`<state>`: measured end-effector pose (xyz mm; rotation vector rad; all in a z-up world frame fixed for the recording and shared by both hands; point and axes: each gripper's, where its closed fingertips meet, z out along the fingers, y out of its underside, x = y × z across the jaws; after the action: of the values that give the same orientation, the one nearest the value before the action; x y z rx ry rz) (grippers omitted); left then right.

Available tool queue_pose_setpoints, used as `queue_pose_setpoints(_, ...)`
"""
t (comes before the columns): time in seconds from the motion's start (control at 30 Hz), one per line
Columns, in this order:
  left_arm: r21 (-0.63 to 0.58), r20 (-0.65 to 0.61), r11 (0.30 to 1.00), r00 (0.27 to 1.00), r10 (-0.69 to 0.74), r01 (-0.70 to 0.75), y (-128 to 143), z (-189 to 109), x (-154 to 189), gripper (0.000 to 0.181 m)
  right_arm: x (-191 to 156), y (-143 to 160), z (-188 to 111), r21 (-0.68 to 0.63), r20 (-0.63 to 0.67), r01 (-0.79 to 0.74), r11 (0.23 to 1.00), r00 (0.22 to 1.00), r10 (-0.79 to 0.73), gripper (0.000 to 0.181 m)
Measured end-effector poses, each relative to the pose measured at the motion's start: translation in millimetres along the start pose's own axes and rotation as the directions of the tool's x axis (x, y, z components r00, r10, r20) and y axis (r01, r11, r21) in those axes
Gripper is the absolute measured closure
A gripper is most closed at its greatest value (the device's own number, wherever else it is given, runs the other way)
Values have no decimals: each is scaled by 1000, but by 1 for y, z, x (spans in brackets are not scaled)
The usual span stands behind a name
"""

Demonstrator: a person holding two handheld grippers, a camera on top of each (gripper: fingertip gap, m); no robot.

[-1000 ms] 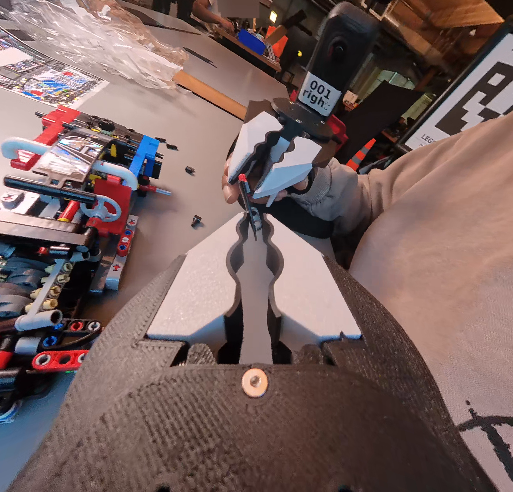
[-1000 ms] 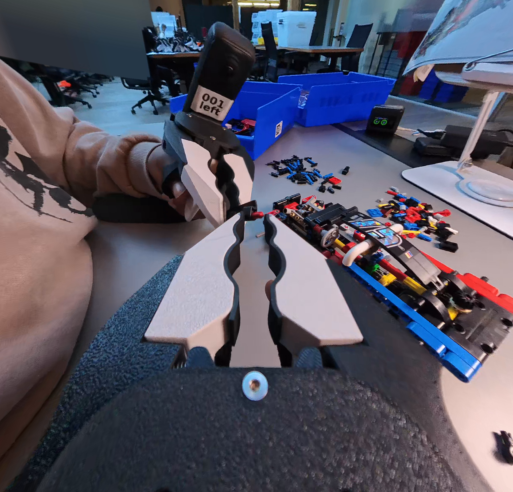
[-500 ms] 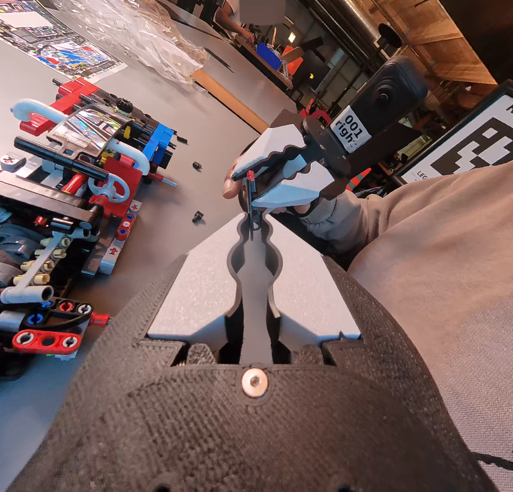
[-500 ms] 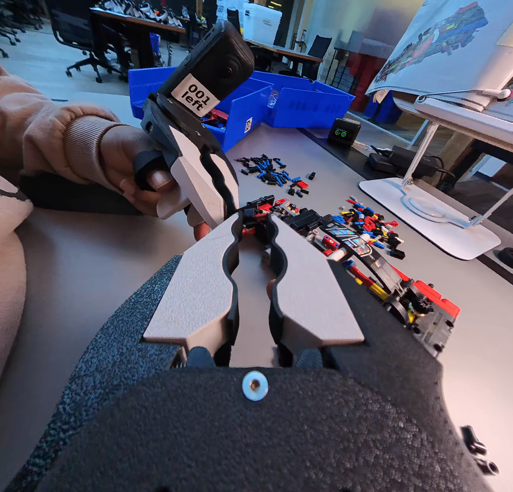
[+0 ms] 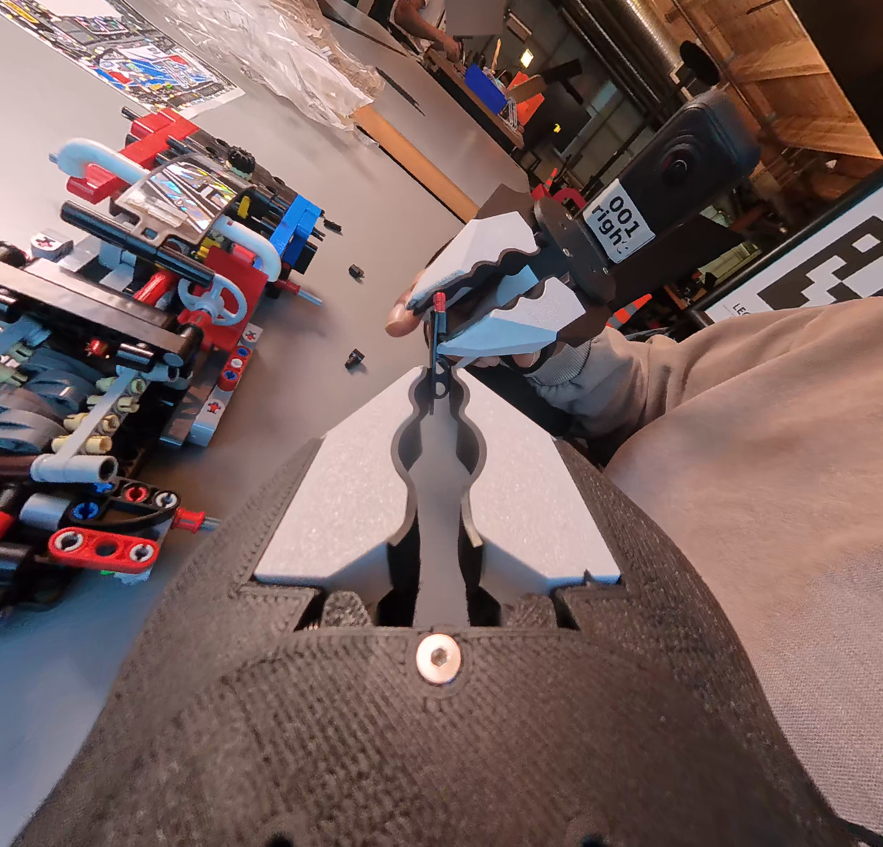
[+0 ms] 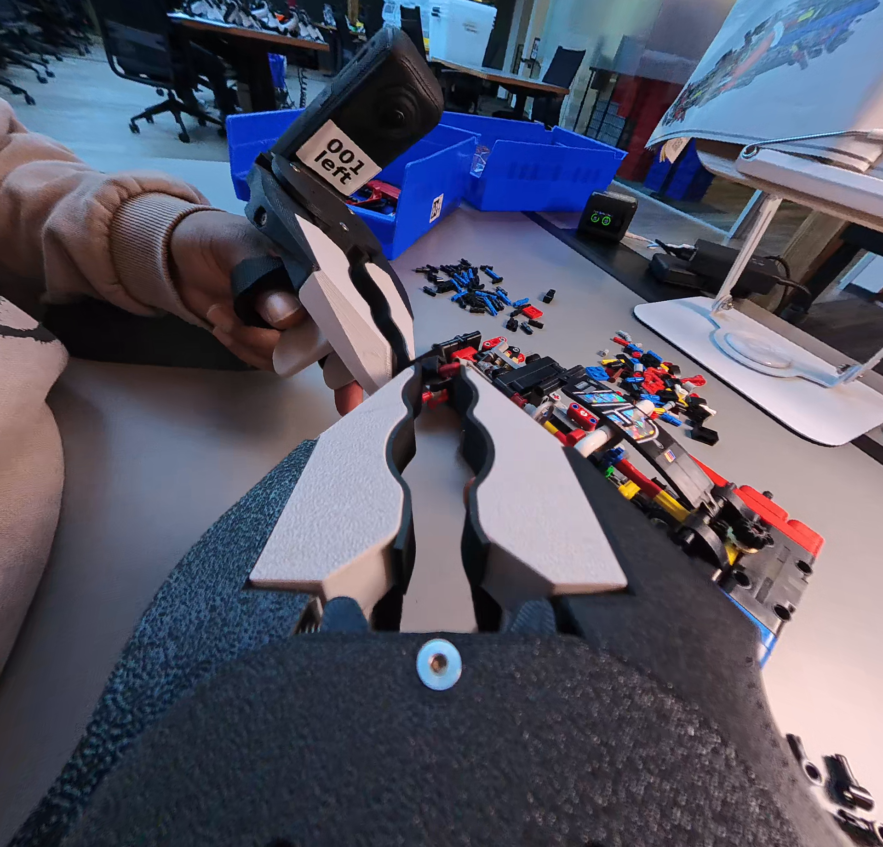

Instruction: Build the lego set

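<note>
Left claw pinching thin black link; right claw spread around its red pin, above bench.

Open-plan workshop/lab; long worktables; office chairs; blue parts bins (exposed duct overhead)

A grey bench fronts an open workshop: black office chairs and long tables on pale floor, wooden ceiling and a metal duct overhead.
</note>
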<state>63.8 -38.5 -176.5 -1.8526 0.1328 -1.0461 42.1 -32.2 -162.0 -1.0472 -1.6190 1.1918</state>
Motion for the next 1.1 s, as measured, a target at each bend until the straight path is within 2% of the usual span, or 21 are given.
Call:
queue_pose_setpoints(0.13, 3, -12, 999, 999, -51, 51, 0, 0, -1, 176, 5, 1, 0, -3, -69, 78, 997, 995, -78, 161)
queue_pose_setpoints(0.43, 8, -24, 993, 993, -114, 114, 0, -2, -3, 176, 3, 0, 2, -47, -149, 262, 964, 952, -266, 166)
queue_pose_setpoints(0.7, 2, -13, 993, 993, -118, 118, 2, -3, -4, 176, 3, 2, 5, -55, -133, 231, 971, 962, -236, 168)
queue_pose_setpoints(1.1, -24, -7, 991, 991, -133, 133, 8, -2, -6, 176, 0, 7, 7, -94, -125, 291, 952, 945, -302, 169)
